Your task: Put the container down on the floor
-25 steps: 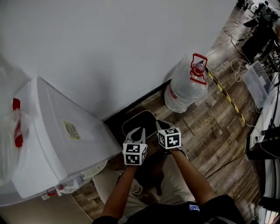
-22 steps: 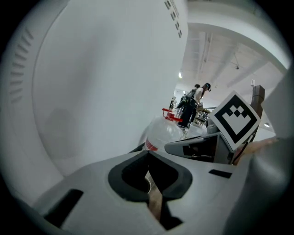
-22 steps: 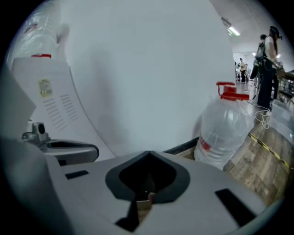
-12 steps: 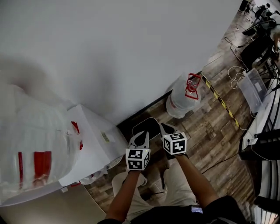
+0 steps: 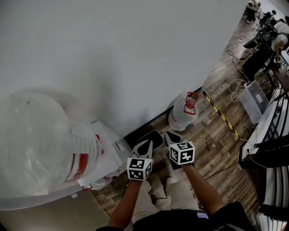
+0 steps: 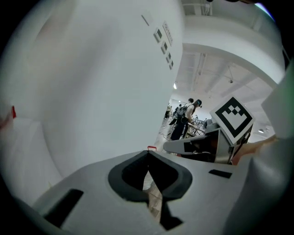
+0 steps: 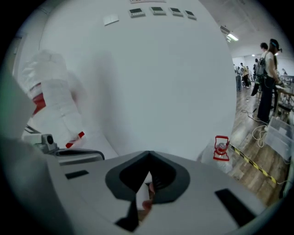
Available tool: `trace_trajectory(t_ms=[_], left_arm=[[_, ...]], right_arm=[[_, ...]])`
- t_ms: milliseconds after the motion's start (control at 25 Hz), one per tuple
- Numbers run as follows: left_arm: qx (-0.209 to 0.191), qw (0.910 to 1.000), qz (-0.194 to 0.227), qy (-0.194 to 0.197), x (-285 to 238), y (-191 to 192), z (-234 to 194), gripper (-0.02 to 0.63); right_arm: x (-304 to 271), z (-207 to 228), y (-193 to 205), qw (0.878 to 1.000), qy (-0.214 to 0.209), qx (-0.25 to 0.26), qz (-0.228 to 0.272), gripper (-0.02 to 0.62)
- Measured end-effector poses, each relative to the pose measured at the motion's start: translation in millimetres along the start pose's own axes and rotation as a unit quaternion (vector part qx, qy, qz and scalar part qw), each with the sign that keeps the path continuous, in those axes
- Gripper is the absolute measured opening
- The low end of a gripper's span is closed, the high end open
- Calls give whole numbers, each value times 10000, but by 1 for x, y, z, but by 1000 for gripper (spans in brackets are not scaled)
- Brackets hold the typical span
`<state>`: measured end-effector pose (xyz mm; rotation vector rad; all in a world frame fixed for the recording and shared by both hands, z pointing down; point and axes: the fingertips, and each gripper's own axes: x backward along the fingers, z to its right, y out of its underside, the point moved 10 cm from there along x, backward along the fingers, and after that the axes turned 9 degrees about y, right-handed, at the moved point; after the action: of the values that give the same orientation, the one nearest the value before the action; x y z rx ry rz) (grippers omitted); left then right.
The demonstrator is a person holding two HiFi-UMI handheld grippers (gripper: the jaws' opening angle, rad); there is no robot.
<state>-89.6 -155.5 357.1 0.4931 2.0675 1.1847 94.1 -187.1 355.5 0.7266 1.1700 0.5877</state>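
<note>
sitting at left is a water dispenser (image 5: 107, 151), then left gripper (image 5: 145, 145) and right gripper (image 5: 170, 136) side by side, both closed tight and empty, and the container (image 5: 182, 116) stands upright on the floor (image 5: 216, 135) by the wall (image 5: 135, 54)

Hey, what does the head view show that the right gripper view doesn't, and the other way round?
Only the head view shows the person's forearms and the marker cubes on both grippers. Only the right gripper view shows the wall switches high on the wall, and the right gripper with its jaws closed together. Both show the water jug with its red handle standing upright on the wood floor, the water dispenser and the striped floor tape.
</note>
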Motion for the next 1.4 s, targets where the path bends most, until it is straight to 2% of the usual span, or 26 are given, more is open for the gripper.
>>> trace_trajectory(t_ms=[280, 440, 640, 800, 1000, 1400], left_arm=[[-44, 9992, 246, 303, 23, -63, 34, 17], [-244, 9985, 316, 378, 34, -87, 53, 17], [-417, 9970, 626, 191, 50, -110, 84, 17], [-623, 9942, 870, 121, 59, -117, 108, 17], [-586, 9907, 1228, -26, 70, -121, 140, 17], [-682, 9832, 1650, -376, 93, -120, 197, 17]], right_arm=[[55, -8, -47, 9996, -83, 116, 254, 28], [83, -7, -67, 9987, -171, 150, 450, 28], [118, 1, -84, 9971, -325, 92, 684, 29], [136, 8, -90, 9944, -501, 107, 928, 29], [163, 15, -98, 9890, -716, 444, 1214, 29], [215, 13, -108, 9760, -1097, 732, 1733, 29]])
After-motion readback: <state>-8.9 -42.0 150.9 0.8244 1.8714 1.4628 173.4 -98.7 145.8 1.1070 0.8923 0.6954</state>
